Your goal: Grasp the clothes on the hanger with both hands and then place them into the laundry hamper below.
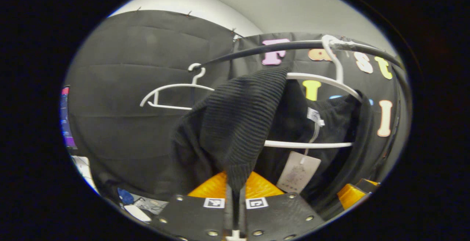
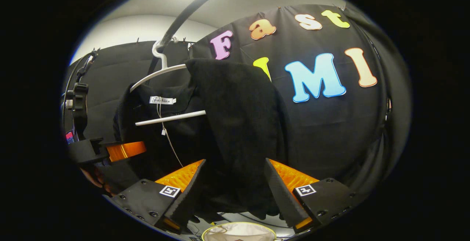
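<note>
A black knit garment point(image 1: 235, 123) hangs on a white hanger point(image 1: 323, 81) hooked over a dark rail point(image 1: 257, 50). My left gripper point(image 1: 235, 197) is shut on a ribbed fold of that garment, which is pulled toward the camera. In the right gripper view the garment point(image 2: 238, 116) drapes off the hanger point(image 2: 161, 72), and my right gripper point(image 2: 233, 186) stands open with the cloth hanging between its spread fingers. The pale rim of the laundry hamper point(image 2: 238, 228) shows below the garment. The left gripper point(image 2: 110, 151) appears at the left, held by a hand.
An empty white hanger point(image 1: 172, 87) hangs farther left on the rail. A paper tag point(image 1: 298, 171) dangles inside the garment. The rail point(image 2: 191, 10) arcs overhead. Part of the right gripper point(image 1: 352, 193) shows low on the right. Clutter lies on the floor at lower left.
</note>
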Available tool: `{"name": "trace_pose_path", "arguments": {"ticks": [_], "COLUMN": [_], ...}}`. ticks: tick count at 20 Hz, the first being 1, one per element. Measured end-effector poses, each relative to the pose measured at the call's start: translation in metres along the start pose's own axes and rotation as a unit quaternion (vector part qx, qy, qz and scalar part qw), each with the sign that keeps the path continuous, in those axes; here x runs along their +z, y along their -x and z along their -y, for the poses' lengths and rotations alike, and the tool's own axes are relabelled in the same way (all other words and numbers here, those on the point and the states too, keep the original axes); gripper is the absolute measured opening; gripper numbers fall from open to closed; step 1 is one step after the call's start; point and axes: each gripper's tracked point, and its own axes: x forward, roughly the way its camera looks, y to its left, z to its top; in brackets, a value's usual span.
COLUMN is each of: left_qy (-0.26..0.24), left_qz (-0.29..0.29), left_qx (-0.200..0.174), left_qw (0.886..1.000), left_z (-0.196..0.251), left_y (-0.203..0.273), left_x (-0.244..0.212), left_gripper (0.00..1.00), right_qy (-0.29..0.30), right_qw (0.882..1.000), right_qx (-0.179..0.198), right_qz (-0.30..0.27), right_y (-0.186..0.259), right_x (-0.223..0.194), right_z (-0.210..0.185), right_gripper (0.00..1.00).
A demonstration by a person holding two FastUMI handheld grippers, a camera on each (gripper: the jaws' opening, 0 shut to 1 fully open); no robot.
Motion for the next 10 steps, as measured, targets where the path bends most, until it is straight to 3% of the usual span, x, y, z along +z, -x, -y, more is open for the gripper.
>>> {"name": "trace_pose_path", "arguments": {"ticks": [1, 6, 10], "left_qy": [0.000, -0.003, -0.004], "left_qz": [-0.002, 0.009, 0.029], "left_qx": [-0.007, -0.053, -0.089], "left_qw": [1.000, 0.999, 0.996], "left_z": [0.006, 0.013, 0.013], "left_y": [0.005, 0.029, 0.049], "left_x": [0.001, 0.006, 0.020], "left_gripper": [0.06, 0.02, 0.02], "right_qy": [0.008, 0.007, 0.010], "right_qw": [1.000, 0.999, 1.000], "right_qx": [0.010, 0.034, -0.006], "right_qz": [0.007, 0.023, 0.022], "right_y": [-0.002, -0.004, -0.008], "right_x": [0.007, 0.017, 0.017], "right_z": [-0.005, -0.028, -0.026], "right_gripper": [0.98, 0.98, 0.98]}}
